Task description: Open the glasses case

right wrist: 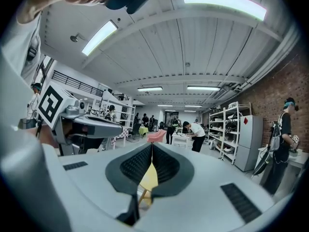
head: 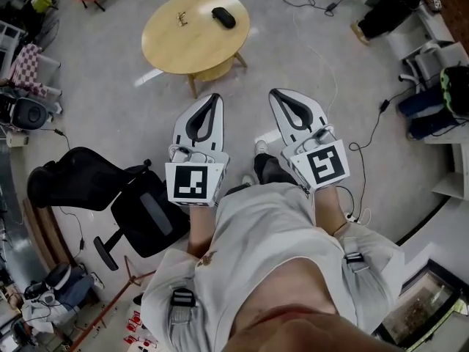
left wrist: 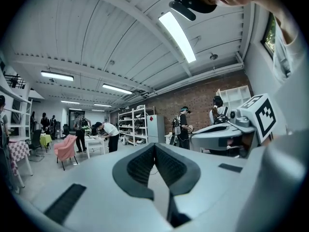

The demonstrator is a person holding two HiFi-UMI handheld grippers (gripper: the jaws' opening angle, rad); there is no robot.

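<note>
The glasses case (head: pixel 223 17), dark and oval, lies shut at the upper centre of the head view, on the right part of a round wooden table (head: pixel 165 50); a small pair of glasses (head: pixel 181 18) lies to its left, apart from it. The left gripper (head: pixel 215 97) and the right gripper (head: pixel 275 92) sit side by side at mid-frame, held level and aimed toward the table but well short of it, probably because the case is not yet within reach; the task looks unstarted. Both pairs of jaws are closed tip to tip with nothing between them; in the right gripper view only the yellow of the table shows through the gap below the tips. An office chair (head: pixel 110 196) stands at lower left. No brand or wording can be read; the only print is the square black-and-white marker on each gripper's cube.
</note>
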